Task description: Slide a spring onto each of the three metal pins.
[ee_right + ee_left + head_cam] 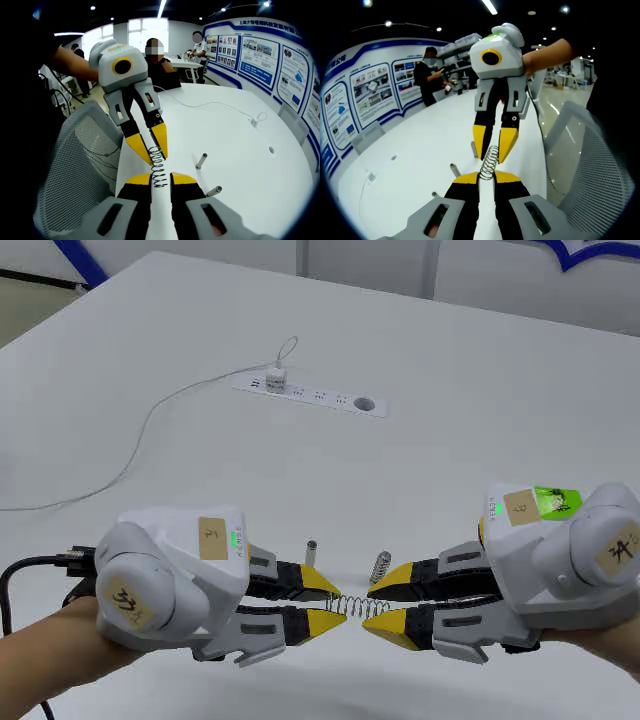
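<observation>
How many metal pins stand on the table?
2: a bare pin beyond the left gripper, a second pin beyond the right gripper; a third may be hidden.

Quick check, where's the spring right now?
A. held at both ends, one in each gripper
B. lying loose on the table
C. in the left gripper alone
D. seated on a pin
A: the spring spans from the left gripper to the right gripper, pinched in both sets of fingers.

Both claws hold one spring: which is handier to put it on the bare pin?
Probably the left gripper: the bare pin stands just behind its tips, farther from the right gripper.
</observation>
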A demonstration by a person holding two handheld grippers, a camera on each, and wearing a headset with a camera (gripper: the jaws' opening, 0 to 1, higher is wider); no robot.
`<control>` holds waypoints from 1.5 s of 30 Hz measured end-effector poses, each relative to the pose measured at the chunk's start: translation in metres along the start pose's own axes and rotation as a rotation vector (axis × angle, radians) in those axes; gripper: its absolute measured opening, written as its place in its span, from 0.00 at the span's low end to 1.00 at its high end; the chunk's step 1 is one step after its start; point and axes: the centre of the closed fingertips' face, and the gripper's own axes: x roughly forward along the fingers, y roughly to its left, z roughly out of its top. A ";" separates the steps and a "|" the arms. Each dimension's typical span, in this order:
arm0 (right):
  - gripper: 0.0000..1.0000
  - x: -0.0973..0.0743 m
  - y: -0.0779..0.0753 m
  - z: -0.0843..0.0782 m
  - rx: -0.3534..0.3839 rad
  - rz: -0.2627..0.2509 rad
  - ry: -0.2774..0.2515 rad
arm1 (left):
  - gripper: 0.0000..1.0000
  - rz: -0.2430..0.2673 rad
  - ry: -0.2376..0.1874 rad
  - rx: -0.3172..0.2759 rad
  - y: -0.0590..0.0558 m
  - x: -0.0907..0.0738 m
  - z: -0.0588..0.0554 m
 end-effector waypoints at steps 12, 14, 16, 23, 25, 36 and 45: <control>0.11 -0.004 0.000 -0.001 0.014 -0.005 -0.006 | 0.09 0.009 0.011 -0.001 0.000 -0.001 -0.001; 0.11 -0.005 0.003 0.004 0.004 0.011 -0.024 | 0.09 0.008 0.026 0.000 0.000 -0.001 -0.004; 0.11 -0.007 0.006 0.008 -0.008 0.023 -0.038 | 0.09 0.003 0.041 0.003 -0.002 0.000 -0.007; 0.11 -0.006 0.011 0.018 0.003 0.036 -0.087 | 0.09 0.012 0.057 -0.023 -0.002 -0.002 -0.010; 0.11 -0.006 0.012 0.025 0.017 0.037 -0.125 | 0.09 0.017 0.059 -0.030 -0.002 -0.003 -0.011; 0.11 -0.001 0.016 0.044 0.045 0.037 -0.195 | 0.09 0.035 0.060 -0.062 -0.003 -0.007 -0.014; 0.11 0.002 0.019 0.052 0.054 0.047 -0.218 | 0.09 0.032 0.048 -0.079 -0.007 -0.007 -0.013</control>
